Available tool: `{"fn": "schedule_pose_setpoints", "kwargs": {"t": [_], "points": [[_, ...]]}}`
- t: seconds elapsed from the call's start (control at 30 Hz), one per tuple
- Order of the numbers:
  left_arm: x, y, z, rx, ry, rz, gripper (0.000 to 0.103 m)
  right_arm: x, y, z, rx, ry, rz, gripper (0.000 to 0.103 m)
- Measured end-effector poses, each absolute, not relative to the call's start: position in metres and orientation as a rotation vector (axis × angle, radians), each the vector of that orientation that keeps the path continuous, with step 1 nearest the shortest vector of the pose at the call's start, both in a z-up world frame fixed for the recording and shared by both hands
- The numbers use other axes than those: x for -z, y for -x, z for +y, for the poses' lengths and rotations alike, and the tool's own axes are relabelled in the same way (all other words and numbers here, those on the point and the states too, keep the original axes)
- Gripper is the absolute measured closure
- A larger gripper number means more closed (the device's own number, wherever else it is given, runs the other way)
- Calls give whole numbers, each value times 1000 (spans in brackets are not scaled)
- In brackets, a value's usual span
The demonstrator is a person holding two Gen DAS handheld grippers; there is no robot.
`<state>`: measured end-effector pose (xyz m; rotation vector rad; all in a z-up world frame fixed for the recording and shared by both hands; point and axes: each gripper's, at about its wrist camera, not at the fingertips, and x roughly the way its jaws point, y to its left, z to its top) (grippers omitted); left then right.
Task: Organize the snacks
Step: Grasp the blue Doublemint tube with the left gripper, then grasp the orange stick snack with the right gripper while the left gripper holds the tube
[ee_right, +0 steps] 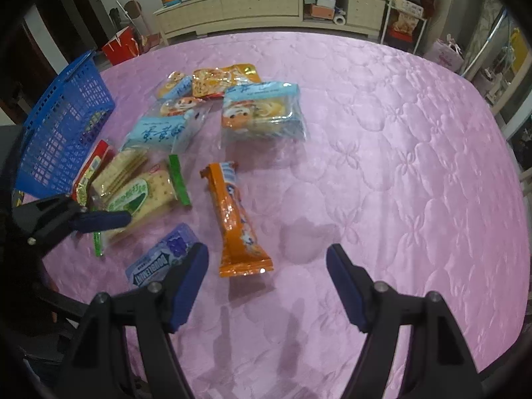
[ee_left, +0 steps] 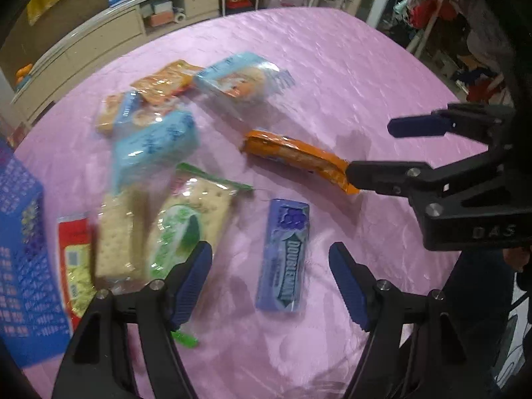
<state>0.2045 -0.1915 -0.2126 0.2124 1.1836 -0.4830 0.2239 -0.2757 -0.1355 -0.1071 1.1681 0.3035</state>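
Observation:
Snack packs lie on a pink quilted table (ee_right: 399, 166). A purple gum pack (ee_left: 286, 232) lies flat right under my left gripper (ee_left: 270, 256), which hangs open above it without touching. An orange wrapped bar (ee_right: 232, 219) lies lengthwise ahead of my right gripper (ee_right: 266, 259), also open, the bar's near end just between the fingertips. In the left wrist view the right gripper (ee_left: 369, 149) comes in from the right, its lower finger at the orange bar's (ee_left: 299, 159) end. Only one blue finger (ee_right: 103, 221) of the left gripper shows in the right wrist view, over the green cracker pack (ee_right: 146, 196).
A blue mesh basket (ee_right: 63, 126) stands at the table's left edge, a red pack (ee_right: 94, 163) beside it. Light blue packs (ee_right: 262, 113) and an orange-yellow pouch (ee_right: 219, 79) lie behind. A cream cabinet (ee_right: 266, 3) stands beyond the table.

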Motion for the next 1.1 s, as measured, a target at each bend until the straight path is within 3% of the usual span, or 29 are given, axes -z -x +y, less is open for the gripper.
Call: {"fn": "schedule_pose_setpoints", "kwargs": {"t": [0.07, 0.13, 0.2, 0.8, 0.97, 1.03, 1.07, 1.1], "points": [[220, -207, -197, 491, -215, 1192, 38, 137, -225, -276, -306, 107, 1170, 26], [224, -208, -199, 493, -222, 1203, 59, 138, -226, -276, -308, 102, 1173, 26], [232, -208, -201, 491, -229, 1231, 73, 138, -226, -277, -309, 99, 1173, 26], [188, -204, -118, 315, -66, 1107, 73, 158, -256, -232, -368, 192, 1194, 26], [190, -207, -100, 268, -58, 1105, 73, 170, -262, -223, -357, 212, 1227, 44], [193, -209, -95, 256, -43, 1115, 73, 175, -263, -222, -327, 216, 1245, 60], [196, -210, -93, 255, -36, 1118, 73, 173, -261, -222, -315, 224, 1226, 74], [198, -211, -94, 254, -33, 1120, 73, 172, -260, -222, -326, 212, 1230, 78]]}}
